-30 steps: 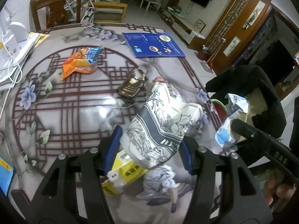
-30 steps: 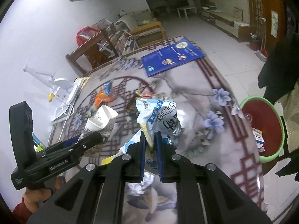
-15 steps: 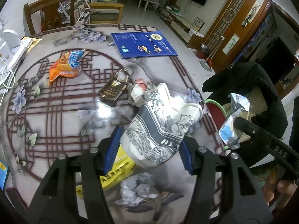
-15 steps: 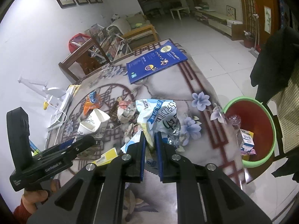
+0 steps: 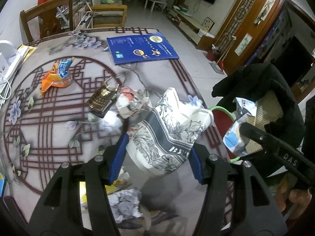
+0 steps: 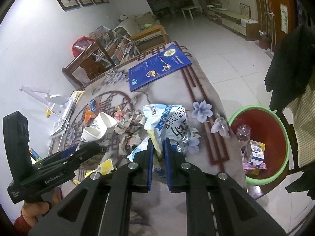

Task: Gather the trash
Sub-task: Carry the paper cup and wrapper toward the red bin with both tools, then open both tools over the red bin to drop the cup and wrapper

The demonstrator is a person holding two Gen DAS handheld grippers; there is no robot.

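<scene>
A: From the left wrist view, what's the left gripper (image 5: 160, 154) doing?

B: Its jaws are spread about halfway and clamped on the stacked paper cups (image 5: 169, 132), held above the table (image 5: 49, 122). The green-rimmed bin (image 5: 220, 116) lies ahead and to its right, past the table edge. I'd carry the cups fully over the rim before loosening, since they stick out well beyond the pads.

A: And the right wrist view?

B: The right gripper (image 6: 157, 153) is squeezed nearly together, pinching the crumpled blue-and-white wrapper (image 6: 167, 122). The bin (image 6: 283, 129) sits to its right and lower. Probably best to swing right, clear the table corner, then let go above the bottle (image 6: 243, 134) already inside.
</scene>
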